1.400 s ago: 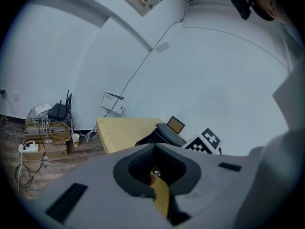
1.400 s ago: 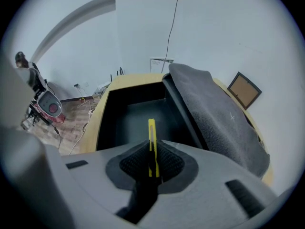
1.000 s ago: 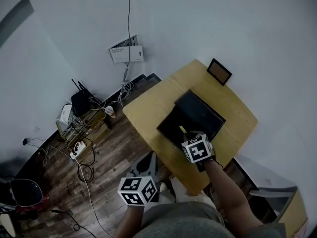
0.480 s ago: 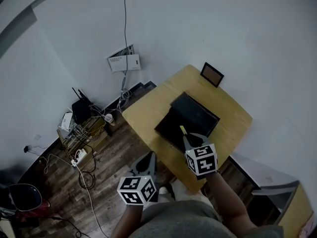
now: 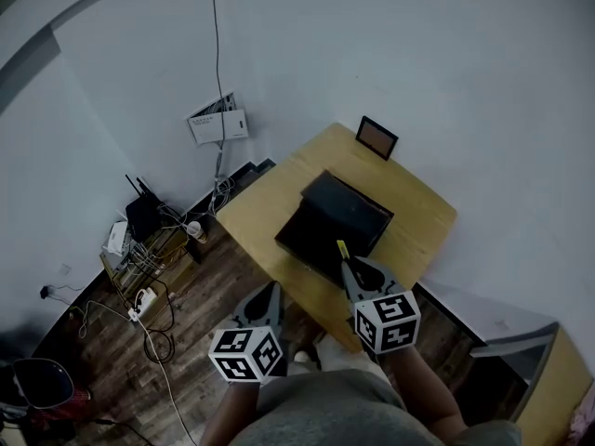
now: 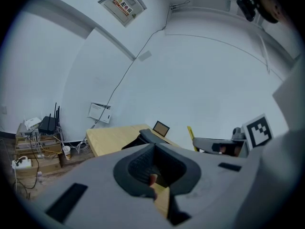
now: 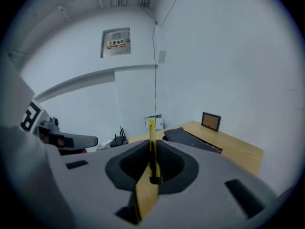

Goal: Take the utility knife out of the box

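Observation:
An open black box (image 5: 323, 228) sits on the wooden table (image 5: 414, 219), its lid (image 5: 351, 201) tipped back. My right gripper (image 5: 357, 269) hovers above the table's near edge, shut on the yellow utility knife (image 5: 342, 249), which sticks out past the fingertips over the box's front rim. In the right gripper view the knife (image 7: 152, 144) stands upright between the pads, with the box (image 7: 190, 140) beyond it. My left gripper (image 5: 264, 299) hangs off the table's near-left side, over the floor, jaws together with nothing in them. The left gripper view shows the knife (image 6: 191, 136) to its right.
A small framed picture (image 5: 376, 137) leans against the wall at the table's far edge. A low shelf with routers and tangled cables (image 5: 149, 230) stands at the left on the wood floor, with a power strip (image 5: 141, 300) nearby. A white cabinet (image 5: 502, 342) stands at the right.
My right gripper has risen and drawn back toward the person, bringing the yellow knife up out of the box. The left gripper has lifted a little.

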A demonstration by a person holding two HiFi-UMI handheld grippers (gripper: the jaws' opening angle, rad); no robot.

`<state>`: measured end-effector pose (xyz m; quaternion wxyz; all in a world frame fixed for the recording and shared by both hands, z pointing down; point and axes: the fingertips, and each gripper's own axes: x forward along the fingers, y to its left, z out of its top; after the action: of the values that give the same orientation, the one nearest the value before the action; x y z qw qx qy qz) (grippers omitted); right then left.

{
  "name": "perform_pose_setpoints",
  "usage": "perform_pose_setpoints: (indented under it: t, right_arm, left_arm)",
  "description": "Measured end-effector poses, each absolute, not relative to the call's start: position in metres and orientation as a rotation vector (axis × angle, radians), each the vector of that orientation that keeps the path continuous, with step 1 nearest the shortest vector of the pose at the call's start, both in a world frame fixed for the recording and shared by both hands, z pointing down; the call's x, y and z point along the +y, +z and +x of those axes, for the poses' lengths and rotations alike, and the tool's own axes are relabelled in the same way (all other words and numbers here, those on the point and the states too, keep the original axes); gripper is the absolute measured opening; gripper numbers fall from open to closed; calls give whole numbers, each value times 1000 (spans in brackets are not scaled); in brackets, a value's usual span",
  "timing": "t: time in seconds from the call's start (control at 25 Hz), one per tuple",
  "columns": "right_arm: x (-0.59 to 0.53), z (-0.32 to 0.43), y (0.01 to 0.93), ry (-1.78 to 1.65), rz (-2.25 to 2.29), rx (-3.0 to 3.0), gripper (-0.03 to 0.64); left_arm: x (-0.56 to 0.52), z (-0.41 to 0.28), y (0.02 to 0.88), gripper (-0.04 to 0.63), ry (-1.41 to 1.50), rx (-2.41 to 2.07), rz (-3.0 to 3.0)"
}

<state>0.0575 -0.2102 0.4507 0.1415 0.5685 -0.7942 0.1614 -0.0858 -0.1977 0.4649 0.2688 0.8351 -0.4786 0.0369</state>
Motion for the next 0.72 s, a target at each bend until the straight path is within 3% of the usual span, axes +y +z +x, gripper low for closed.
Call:
perform_pose_setpoints:
  t: [0.72]
  right_arm:
    - [-170, 81, 417, 471, 1799, -2363, 35]
  left_arm:
    - [-184, -78, 454, 3, 96, -1262, 2295]
